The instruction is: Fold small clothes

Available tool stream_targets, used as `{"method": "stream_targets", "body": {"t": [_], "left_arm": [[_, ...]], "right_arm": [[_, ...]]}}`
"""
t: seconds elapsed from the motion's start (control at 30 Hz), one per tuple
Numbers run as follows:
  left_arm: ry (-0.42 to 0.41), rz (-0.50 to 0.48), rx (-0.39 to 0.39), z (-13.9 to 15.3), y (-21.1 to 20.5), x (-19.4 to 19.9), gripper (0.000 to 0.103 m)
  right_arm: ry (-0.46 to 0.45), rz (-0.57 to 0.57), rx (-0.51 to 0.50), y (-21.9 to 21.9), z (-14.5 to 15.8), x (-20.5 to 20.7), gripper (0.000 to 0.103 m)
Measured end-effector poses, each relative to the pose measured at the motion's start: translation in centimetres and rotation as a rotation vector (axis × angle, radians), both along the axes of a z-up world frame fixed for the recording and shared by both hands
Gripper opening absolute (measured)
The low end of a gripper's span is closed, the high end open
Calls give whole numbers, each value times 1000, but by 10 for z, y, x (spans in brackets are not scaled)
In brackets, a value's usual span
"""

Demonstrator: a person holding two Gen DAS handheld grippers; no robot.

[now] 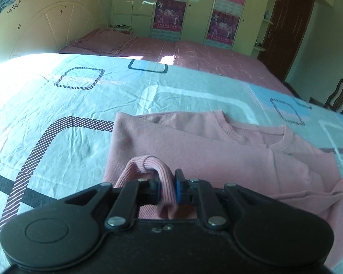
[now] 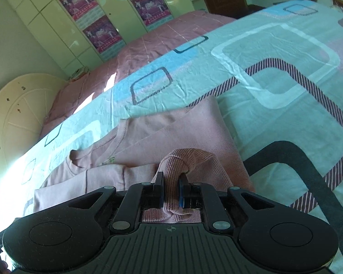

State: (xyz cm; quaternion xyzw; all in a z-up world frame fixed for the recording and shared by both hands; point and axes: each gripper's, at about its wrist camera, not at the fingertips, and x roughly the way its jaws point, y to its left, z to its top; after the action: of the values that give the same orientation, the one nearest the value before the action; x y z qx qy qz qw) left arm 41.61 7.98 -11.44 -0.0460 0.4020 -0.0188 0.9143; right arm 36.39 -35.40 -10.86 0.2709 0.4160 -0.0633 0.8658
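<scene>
Left gripper point(image 1: 168, 188) sits low over the near edge of the pink sweater point(image 1: 194, 146), pointing forward along the bed toward the wardrobe point(image 1: 194, 6); its jaws are clamped on a bunched ribbed hem fold point(image 1: 148, 162) that loops up between the blue pads. Right gripper point(image 2: 171, 190) is in a similar low pose, rolled so the scene tilts, jaws likewise pinched tight on a ribbed hem fold point(image 2: 185, 159) of the same sweater point(image 2: 171, 132), the fabric humped above the fingers. The sweater lies flat on the patterned bedsheet point(image 1: 57, 105), partly folded, with a sleeve laid across the body. Its long axis runs from the grippers away toward the wardrobe, neckline point(image 1: 258, 134) at the far end, hem at the near end in both grips. In the right wrist view the neckline point(image 2: 98, 146) shows left of the gripper, and a sleeve point(image 2: 80, 182) spreads out to the near left. Beyond the sweater, a pink blanket point(image 1: 194, 54) covers the far part of the bed, a cream headboard point(image 1: 45, 22) stands left of it, and a wooden chair point(image 1: 338, 96) is off to the right.
</scene>
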Motion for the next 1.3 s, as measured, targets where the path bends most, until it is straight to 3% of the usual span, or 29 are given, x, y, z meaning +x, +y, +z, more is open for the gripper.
{"method": "stream_targets", "body": {"t": [0.03, 0.07, 0.1, 0.13, 0.17, 0.2, 0.47, 0.57, 0.9, 1.1, 1.3], "left_arm": [[8, 2, 29, -5, -2, 4, 23], [10, -5, 48, -8, -3, 7, 29], [10, -6, 59, -10, -3, 9, 41], [8, 1, 67, -10, -2, 10, 51], [-6, 12, 75, -9, 0, 11, 71], [-27, 15, 80, -8, 2, 10, 74], [-35, -13, 85, 0, 14, 17, 75], [-36, -28, 90, 2, 15, 19, 75], [-76, -153, 36, 21, 31, 3, 78], [-41, -295, 26, 2, 21, 5, 76], [-34, -327, -29, -13, 28, 11, 77]], "right_arm": [[9, 4, -14, -1, -2, 4, 12], [13, 12, -24, -2, -4, 7, 20], [6, 14, -36, -3, -4, 8, 25], [-7, 17, -48, -4, -3, 8, 40], [-25, 17, -66, -4, -1, 9, 57], [-40, 20, -81, -5, 0, 8, 61], [-90, 32, -78, -21, 4, 17, 62], [-97, 75, -71, -22, 3, 19, 75], [-115, 186, -55, -26, -2, 14, 76], [-99, 268, -78, -14, -16, 26, 76], [-69, 351, -89, -5, -30, 44, 76]]}}
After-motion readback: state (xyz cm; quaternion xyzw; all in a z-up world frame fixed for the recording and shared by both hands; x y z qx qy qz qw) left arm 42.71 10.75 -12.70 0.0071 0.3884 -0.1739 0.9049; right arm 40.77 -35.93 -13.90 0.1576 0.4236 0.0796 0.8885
